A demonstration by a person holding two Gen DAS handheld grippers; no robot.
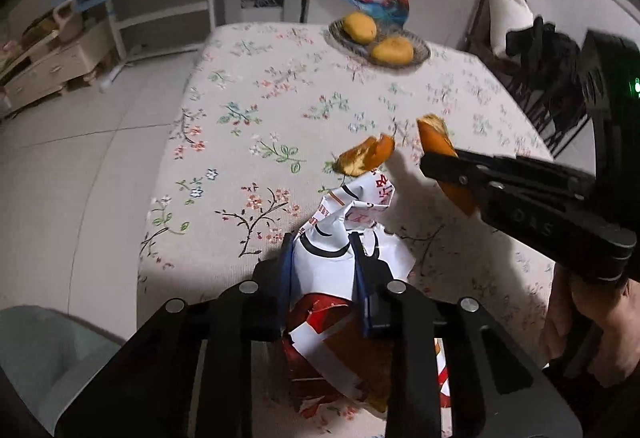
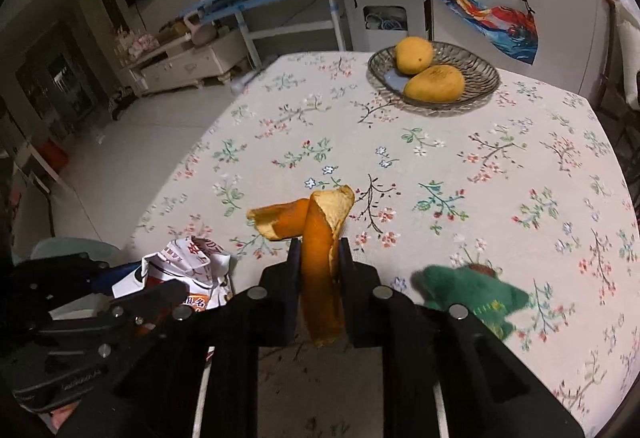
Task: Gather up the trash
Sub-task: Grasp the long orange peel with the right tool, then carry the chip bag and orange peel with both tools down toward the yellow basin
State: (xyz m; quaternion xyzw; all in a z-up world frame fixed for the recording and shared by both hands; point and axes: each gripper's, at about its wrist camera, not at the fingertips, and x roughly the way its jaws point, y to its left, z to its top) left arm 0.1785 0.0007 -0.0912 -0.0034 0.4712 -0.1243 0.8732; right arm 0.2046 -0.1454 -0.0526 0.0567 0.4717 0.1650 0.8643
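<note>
My right tool (image 2: 319, 258) pinches a curled orange peel strip (image 2: 320, 270), my left tool (image 1: 324, 262) a crumpled printed wrapper (image 1: 340, 238); next, I judge, binning both.

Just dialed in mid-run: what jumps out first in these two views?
The right gripper is shut on an orange peel above the floral tablecloth. The left gripper clamps a crumpled snack wrapper near the table's front edge. A second peel piece lies loose beside it.

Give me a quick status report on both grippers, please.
Left hand-held gripper shut on crumpled printed white wrapper. Right hand-held gripper shut on curled orange peel strip. Second orange peel piece on table.
</note>
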